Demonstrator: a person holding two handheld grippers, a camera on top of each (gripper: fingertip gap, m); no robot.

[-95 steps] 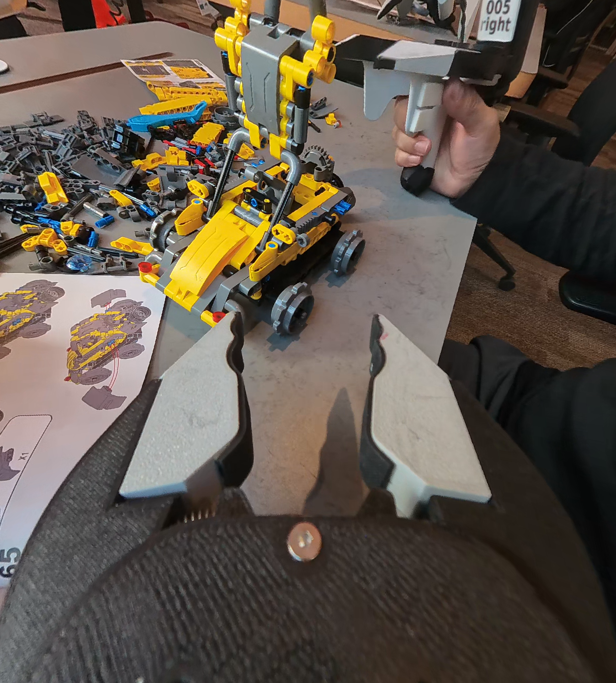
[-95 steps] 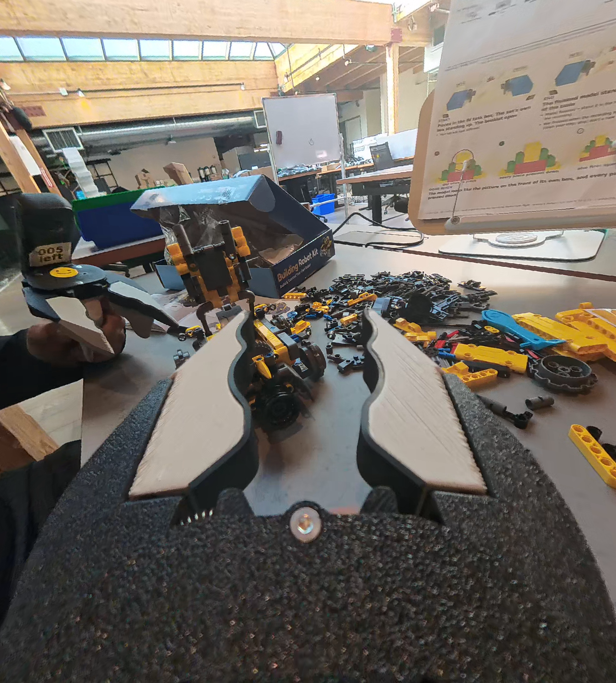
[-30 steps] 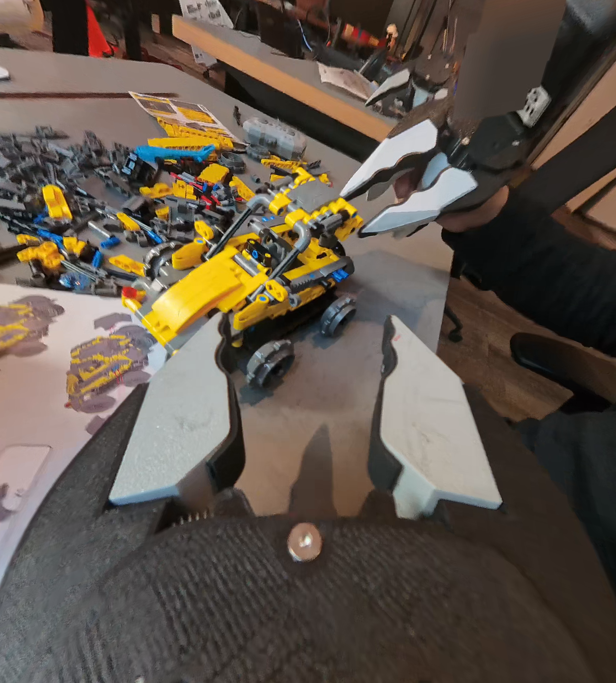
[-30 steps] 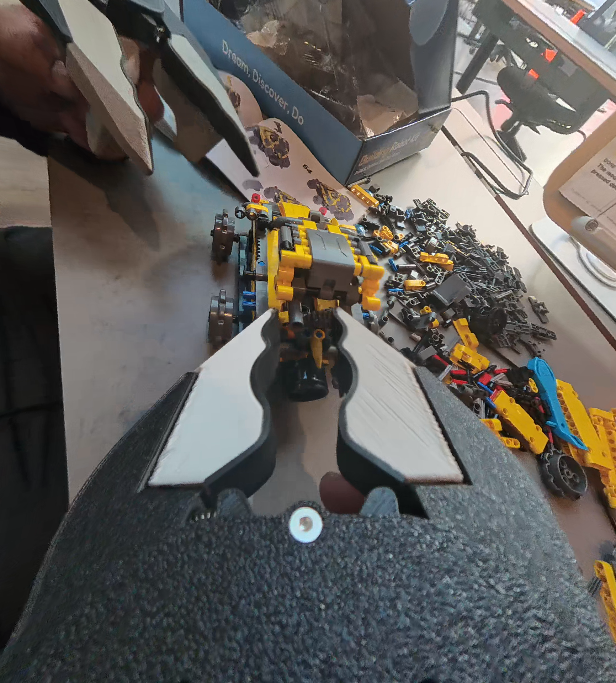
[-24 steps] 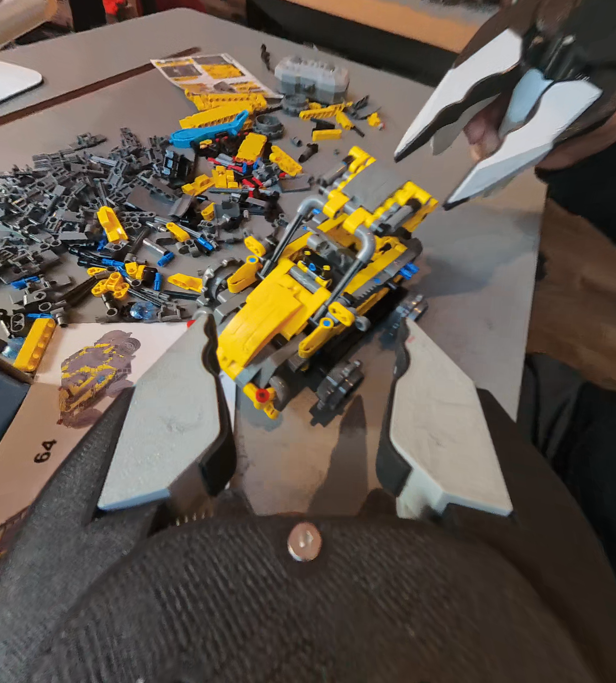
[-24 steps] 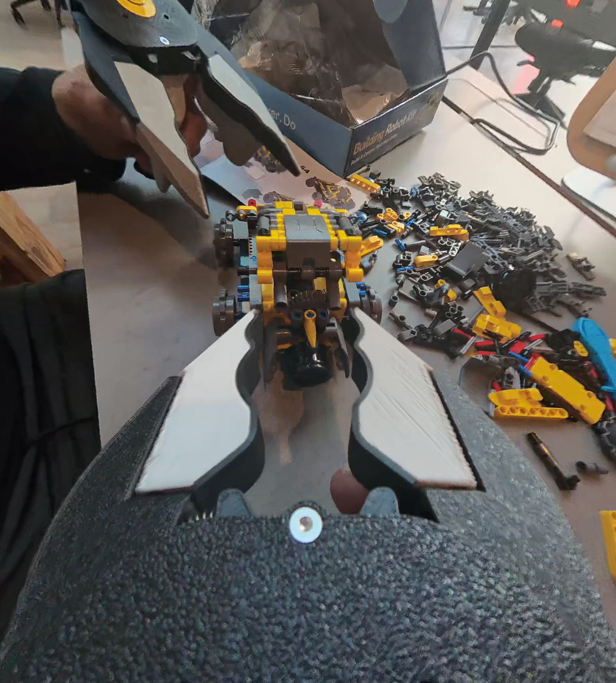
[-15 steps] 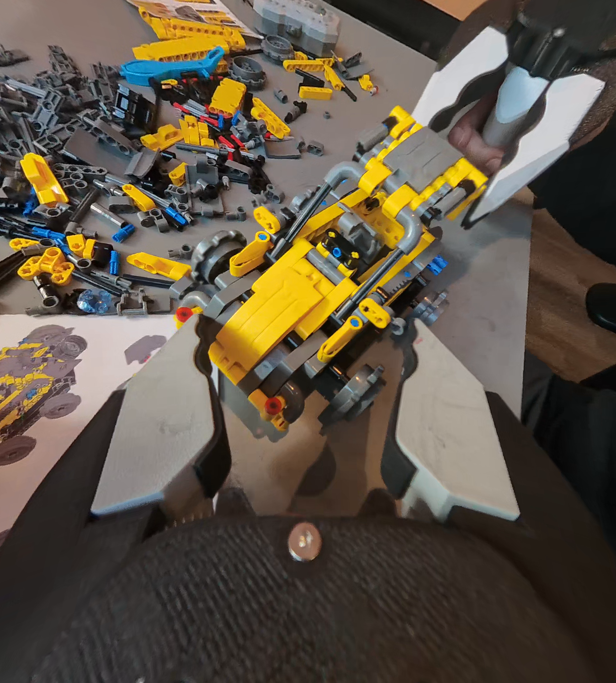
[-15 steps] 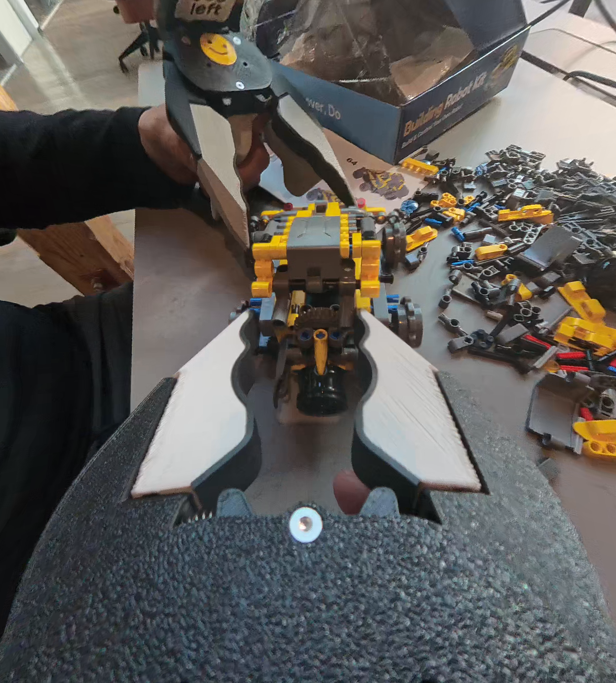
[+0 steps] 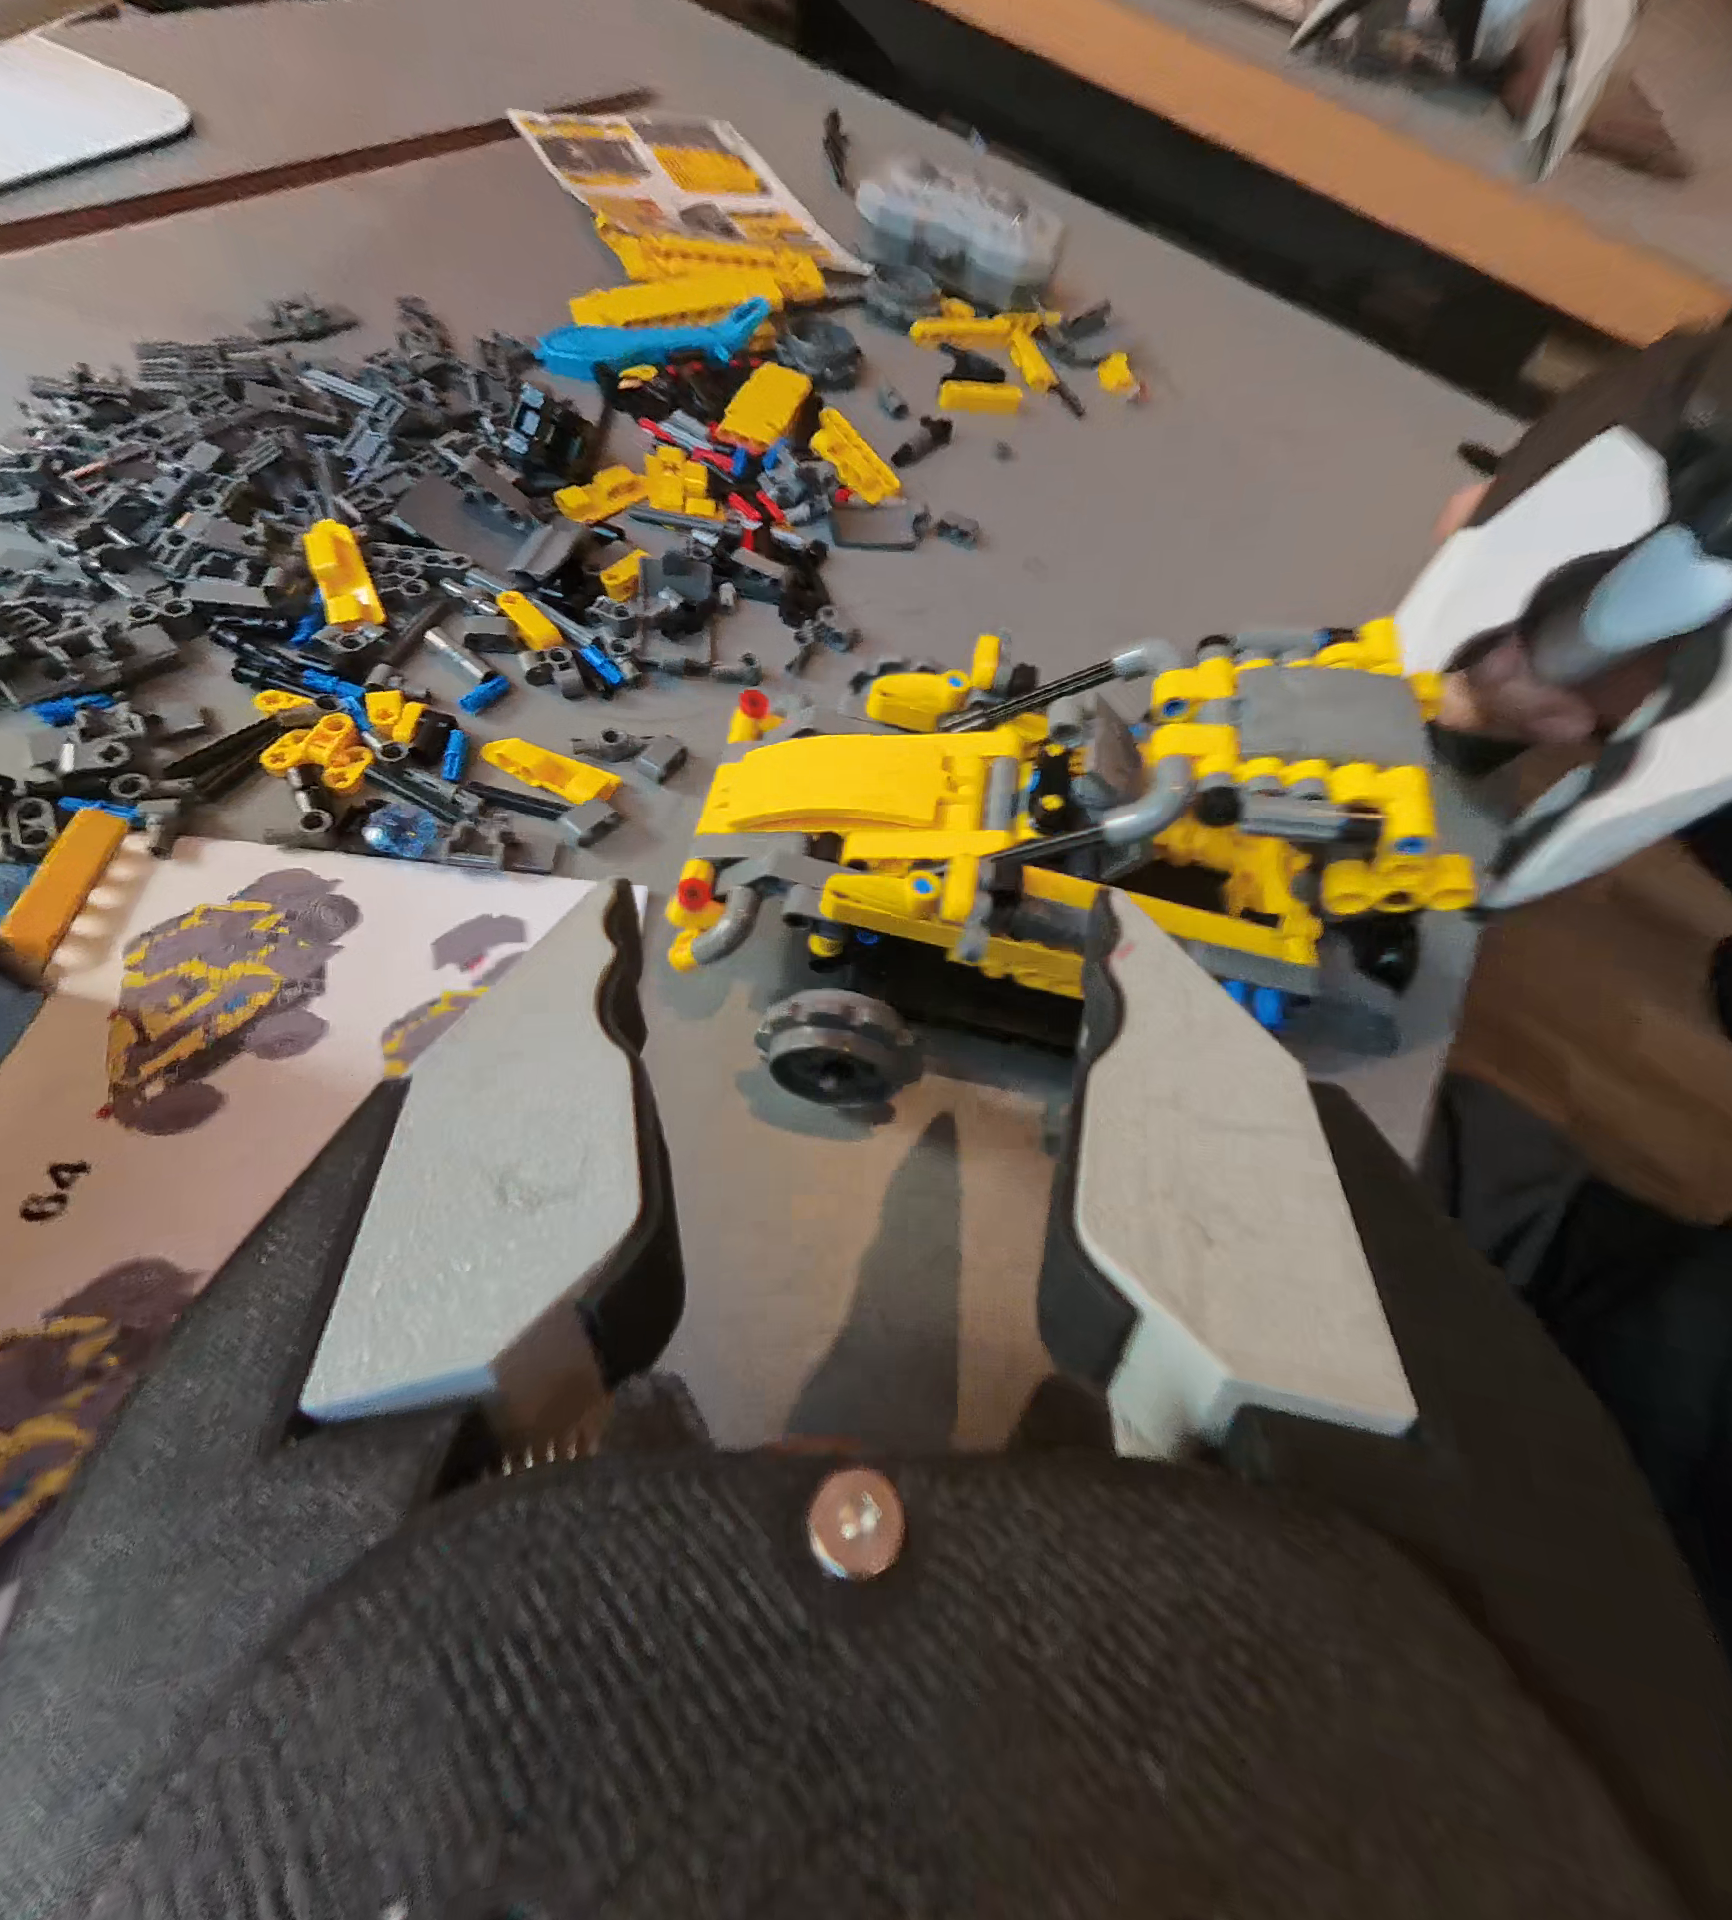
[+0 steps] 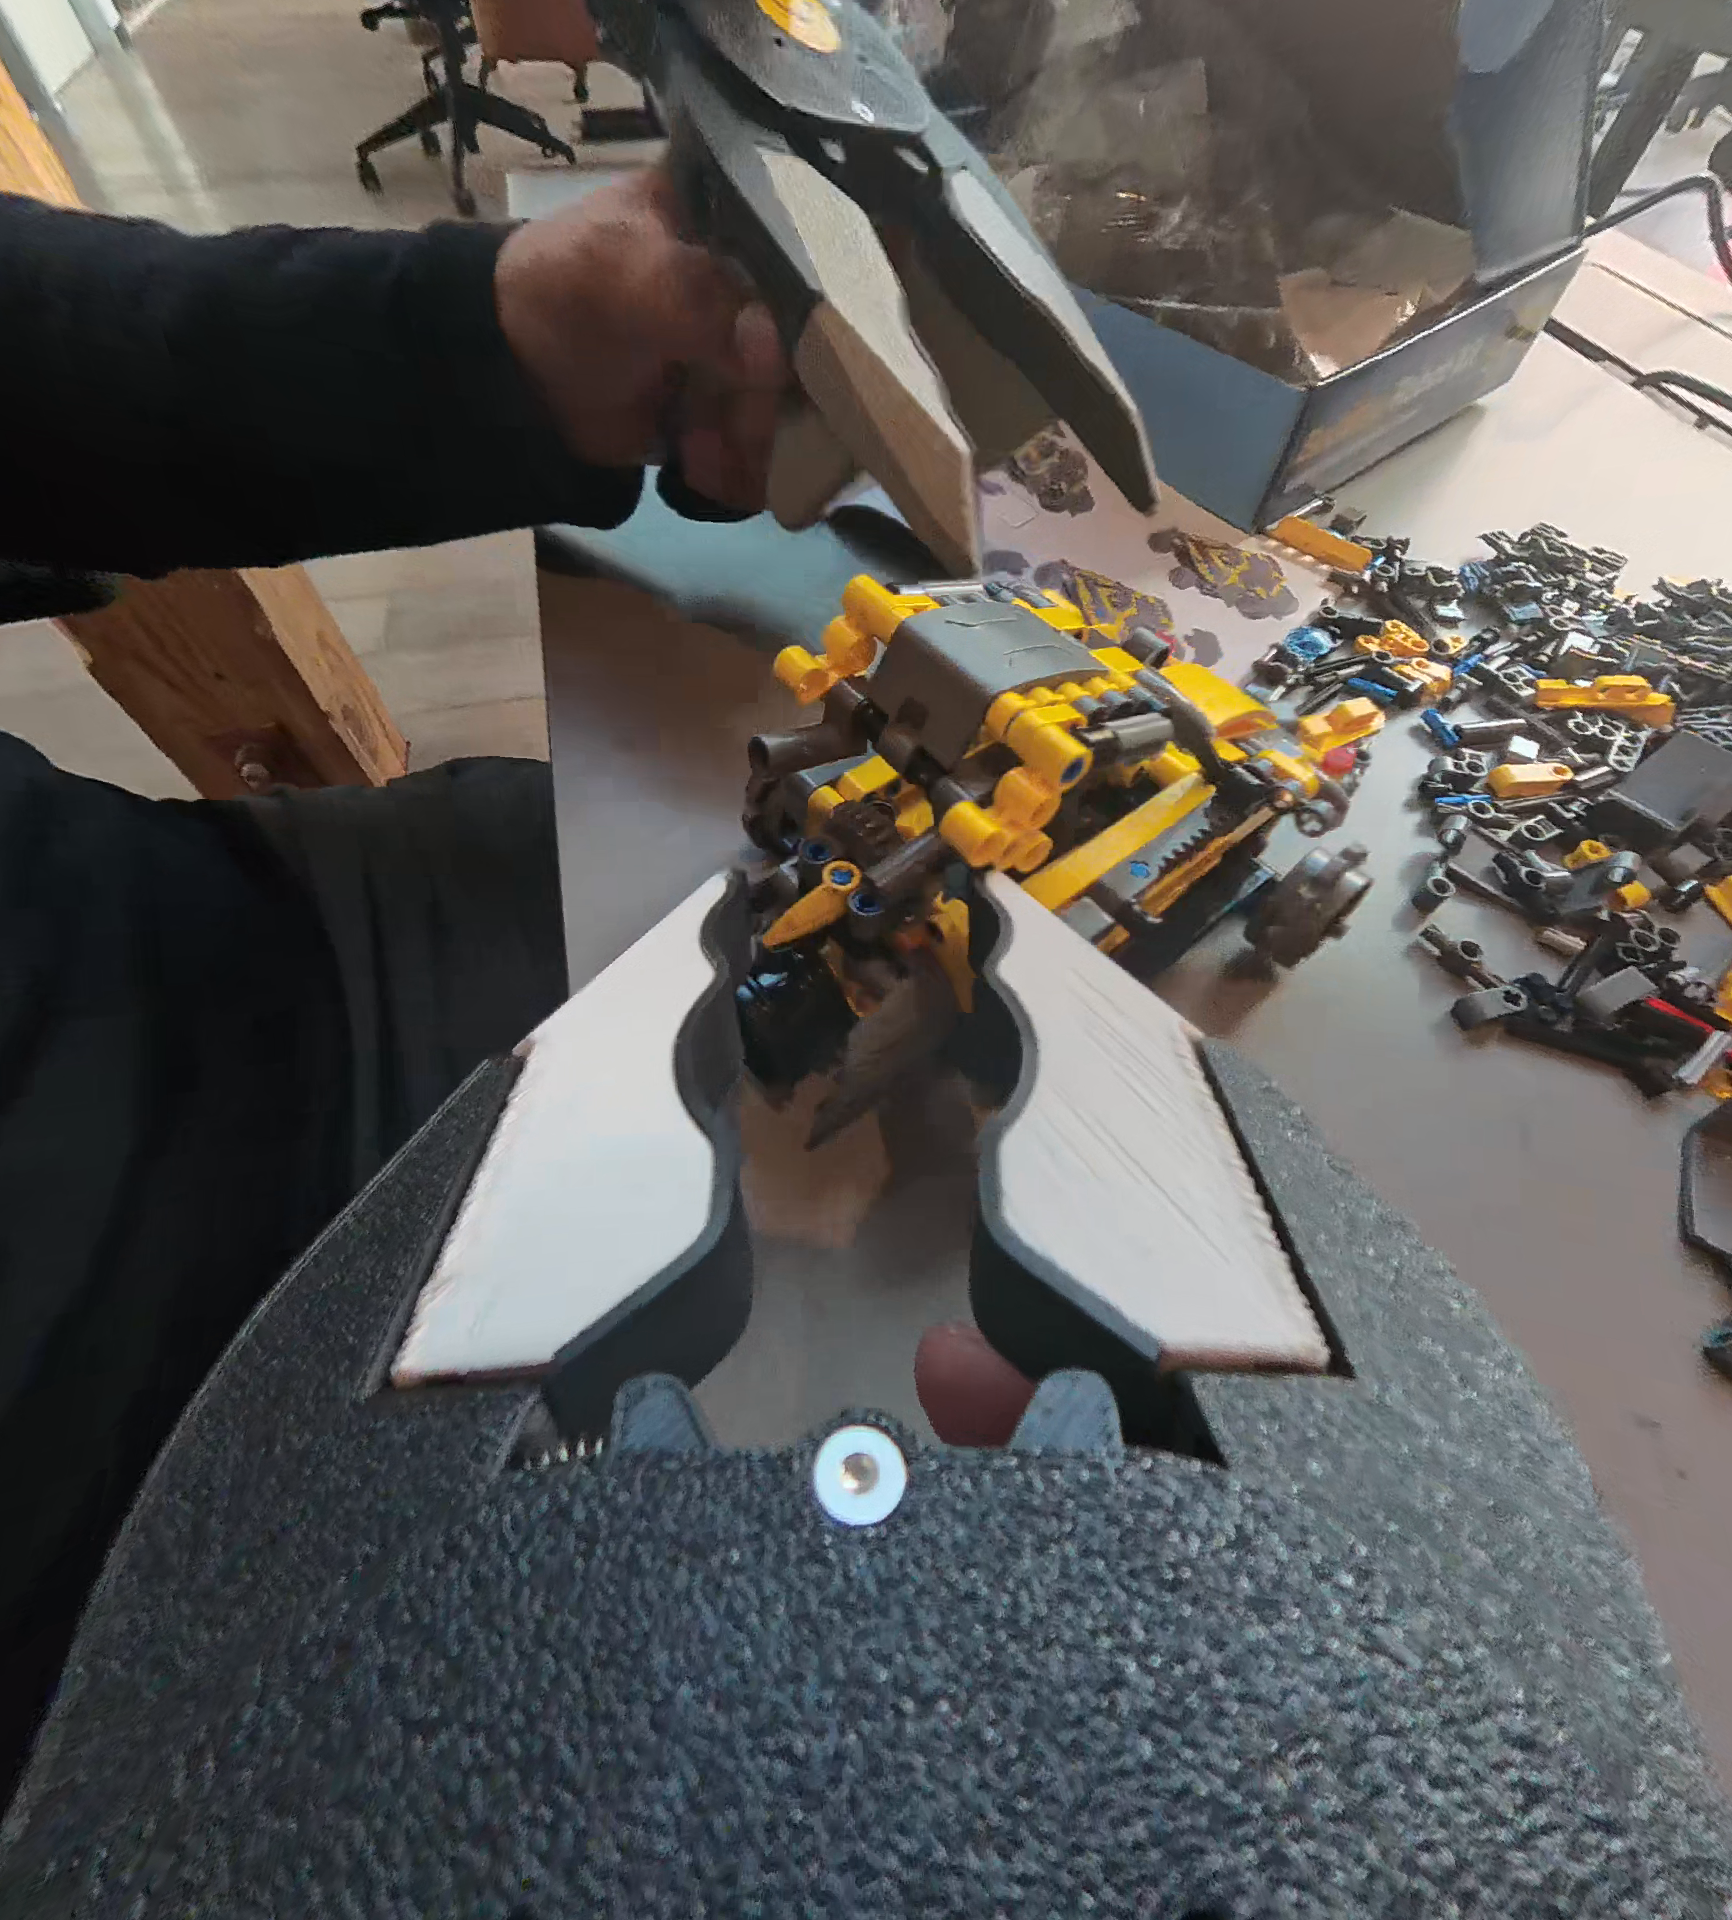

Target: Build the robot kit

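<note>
Right wrist view: one toy car (image 10: 1028, 790), two grippers.

Left wrist cam sits behind my left gripper (image 9: 857, 966), looking down and forward over the bench (image 9: 1205, 499); close range, blurred. Right wrist cam sits behind my right gripper (image 10: 857, 904), angled down, closer in. Both share the yellow brick vehicle (image 9: 1070, 821) (image 10: 1028, 769), frame centre. Each cam catches the other gripper: right one at right edge (image 9: 1444, 769), left one upper centre (image 10: 1059, 540).
</note>
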